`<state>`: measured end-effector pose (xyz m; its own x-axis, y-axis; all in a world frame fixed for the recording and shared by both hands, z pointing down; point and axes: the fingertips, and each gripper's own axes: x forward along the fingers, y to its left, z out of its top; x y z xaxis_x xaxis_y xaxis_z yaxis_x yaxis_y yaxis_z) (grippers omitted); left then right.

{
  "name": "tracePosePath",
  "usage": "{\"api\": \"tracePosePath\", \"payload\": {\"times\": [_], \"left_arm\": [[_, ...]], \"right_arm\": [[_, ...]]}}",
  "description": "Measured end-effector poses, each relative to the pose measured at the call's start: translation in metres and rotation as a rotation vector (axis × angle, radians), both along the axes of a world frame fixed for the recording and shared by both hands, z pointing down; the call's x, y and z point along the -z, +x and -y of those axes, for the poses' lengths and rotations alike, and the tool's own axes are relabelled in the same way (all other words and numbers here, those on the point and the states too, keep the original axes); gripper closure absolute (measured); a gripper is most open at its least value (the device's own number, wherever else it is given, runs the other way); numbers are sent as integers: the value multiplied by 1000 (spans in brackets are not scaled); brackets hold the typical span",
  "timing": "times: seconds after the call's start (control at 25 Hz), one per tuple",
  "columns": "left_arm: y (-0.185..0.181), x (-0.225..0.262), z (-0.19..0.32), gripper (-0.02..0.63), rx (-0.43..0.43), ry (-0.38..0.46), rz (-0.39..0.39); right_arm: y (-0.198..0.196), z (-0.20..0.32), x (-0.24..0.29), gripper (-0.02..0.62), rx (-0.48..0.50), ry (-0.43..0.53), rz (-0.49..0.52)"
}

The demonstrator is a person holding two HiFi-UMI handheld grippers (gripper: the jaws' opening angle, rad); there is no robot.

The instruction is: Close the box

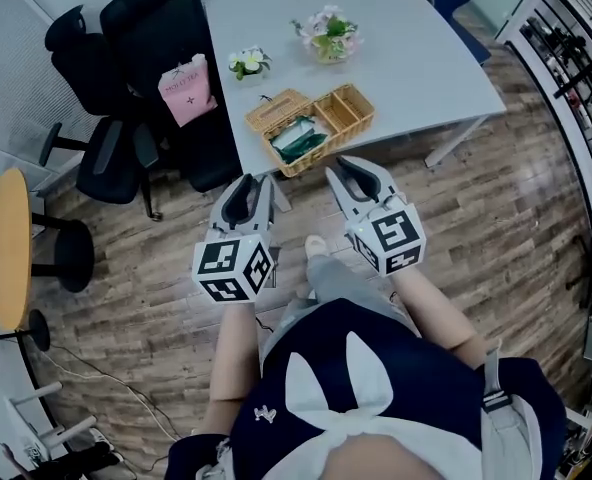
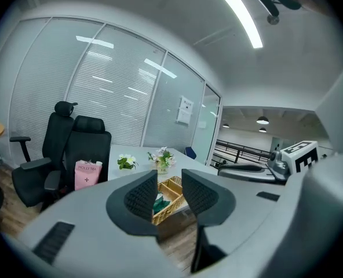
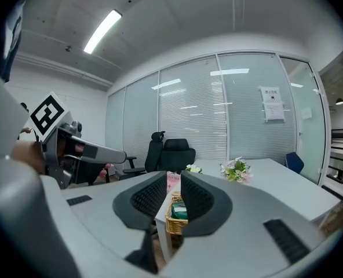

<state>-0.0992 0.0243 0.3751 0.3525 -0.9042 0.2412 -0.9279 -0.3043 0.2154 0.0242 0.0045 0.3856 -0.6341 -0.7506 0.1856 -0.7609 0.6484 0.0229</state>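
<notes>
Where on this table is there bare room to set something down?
The table's right half is bare, from the pink bouquet and the wicker box across to the right edge. The left side is crowded: box at the near corner, white flowers behind it.

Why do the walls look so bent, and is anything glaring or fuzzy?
Left and right gripper views: a fisheye lens bends the blinds and darkens the corners; the ceiling light glares white. Head view: evenly lit, sharp, floor planks bowing at edges.
</notes>
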Motion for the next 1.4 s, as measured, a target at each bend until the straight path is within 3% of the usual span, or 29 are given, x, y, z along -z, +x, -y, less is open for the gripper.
{"api": "tracePosePath", "payload": {"times": [0.12,0.4,1.4], "left_arm": [[0,-1,15,429,-30,-2,5],[-10,-13,46,382,-48,-53,-6],[-62,-75,143,379,36,-256,-50]], "right_arm": [[0,17,-2,486,-8,-10,-1],[0,50,-13,459,-23,-46,-11],[28,163,-85,457,-104,-184,-131]]}}
